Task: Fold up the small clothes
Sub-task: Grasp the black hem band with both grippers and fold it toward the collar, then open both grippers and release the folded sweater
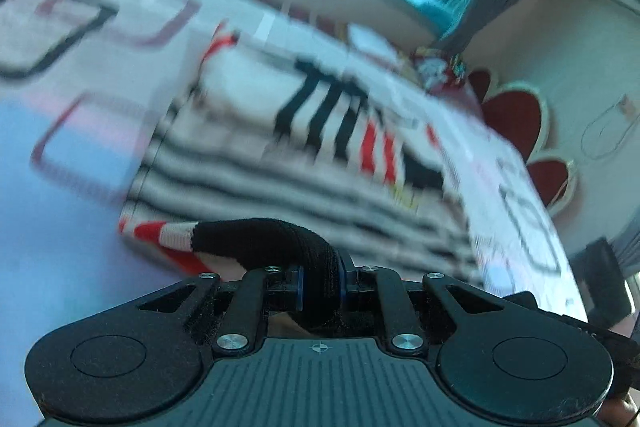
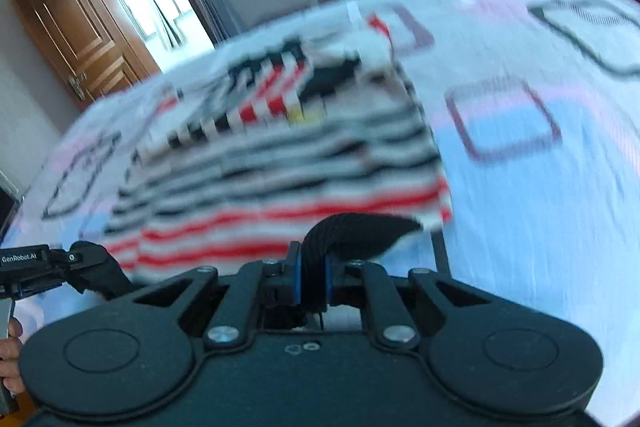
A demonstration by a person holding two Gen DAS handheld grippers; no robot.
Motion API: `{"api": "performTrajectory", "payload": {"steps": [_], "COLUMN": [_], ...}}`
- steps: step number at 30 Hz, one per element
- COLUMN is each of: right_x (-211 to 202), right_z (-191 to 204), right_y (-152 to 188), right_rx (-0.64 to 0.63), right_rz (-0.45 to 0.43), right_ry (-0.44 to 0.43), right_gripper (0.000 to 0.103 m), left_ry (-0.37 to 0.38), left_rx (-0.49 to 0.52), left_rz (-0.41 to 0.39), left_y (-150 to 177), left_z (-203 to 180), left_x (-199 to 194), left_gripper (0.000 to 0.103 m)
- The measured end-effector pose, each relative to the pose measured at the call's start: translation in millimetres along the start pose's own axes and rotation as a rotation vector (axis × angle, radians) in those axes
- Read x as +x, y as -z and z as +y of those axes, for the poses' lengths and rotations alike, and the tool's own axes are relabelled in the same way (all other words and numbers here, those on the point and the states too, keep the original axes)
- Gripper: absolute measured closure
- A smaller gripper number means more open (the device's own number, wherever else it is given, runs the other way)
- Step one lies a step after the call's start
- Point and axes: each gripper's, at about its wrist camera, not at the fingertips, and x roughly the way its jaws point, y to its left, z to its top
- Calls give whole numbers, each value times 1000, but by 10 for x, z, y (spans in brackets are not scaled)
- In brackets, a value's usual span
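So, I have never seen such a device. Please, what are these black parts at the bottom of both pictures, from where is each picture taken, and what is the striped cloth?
Each picture comes from a camera on a hand-held gripper, a two-finger clamp that a person carries, one in each hand. One view looks along the left gripper, the other along the right gripper. On the bed, which has a patterned sheet, lies a small striped garment in black, white and red. Both grippers are shut on its black hem, one near each corner. The pictures are blurred.
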Motion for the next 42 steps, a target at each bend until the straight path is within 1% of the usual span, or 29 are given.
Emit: {"api": "performTrajectory", "payload": {"steps": [1,4,8,11,14,17,21,24,26,28,32,33,34,35,36,37,38,39,40,41,42], "right_x": [11,78,369,728,1105,1467,1840,2147,2340,2498,2699,2739,2781,2827,2863,2880,2855,2814,2773,2734,2689], "right_z": [10,29,63,30,-44,-101,-184,-321,-379,-395,-417,-426,-431,-435,-456,-476,-482,-478,-479,-471,-458], "right_y": [-103,-432,-892,-1262,-1576,-1856,-2131,-2309,-2373,-2396,-2433,-2452,-2469,-2479,-2488,-2493,-2495,-2505,-2527,-2550,-2568], "right_rx": [-1,-2,-21,-12,12,7,-8,40,57,61,58,64,70,77,95,115,120,114,107,100,85], "right_rz": [-27,-103,-156,-164,-154,-149,-150,-126,-107,-85,-70,-70,-64,-49,-28,-17,-25,-35,-50,-66,-89], "right_ry": [-10,-23,-33,-47,-54,-38,-20,-21,-10,-3,20,25,32,32,24,8,-7,-12,-16,-15,3], "right_gripper": [92,93,92,93,92,93,93,93,93,93,92,92,92,87,81,79,77,76,76,68,46], "left_ry": [4,4,1,-16,-41,-69,-132,-182,-205,-218,-235,-241,-249,-250,-240,-232,-242,-263,-276,-275,-274], "left_rx": [3,25,10,-5,-16,-21,-72,-67,-47,-45,-72,-84,-101,-111,-114,-112,-106,-96,-84,-64,-51], "left_rz": [-32,-88,-120,-130,-149,-162,-152,-131,-99,-92,-89,-64,-25,3,5,-12,-37,-79,-127,-156,-154], "left_y": [-120,-419,-819,-1111,-1395,-1577,-1794,-1910,-1960,-1984,-2084,-2114,-2137,-2146,-2139,-2148,-2167,-2188,-2211,-2239,-2252], "left_z": [-39,-139,-204,-240,-252,-239,-109,-55,-38,-14,16,33,57,72,69,58,36,16,-8,-28,-35], "left_x": [38,243,689,1037,1369,1665,2060,2289,2449,2527,2640,2691,2744,2774,2749,2701,2639,2565,2479,2410,2388], "left_gripper": [88,88,88,88,88,88,88,88,88,88,87,87,84,72,56,45,19,4,3,3,3]}}
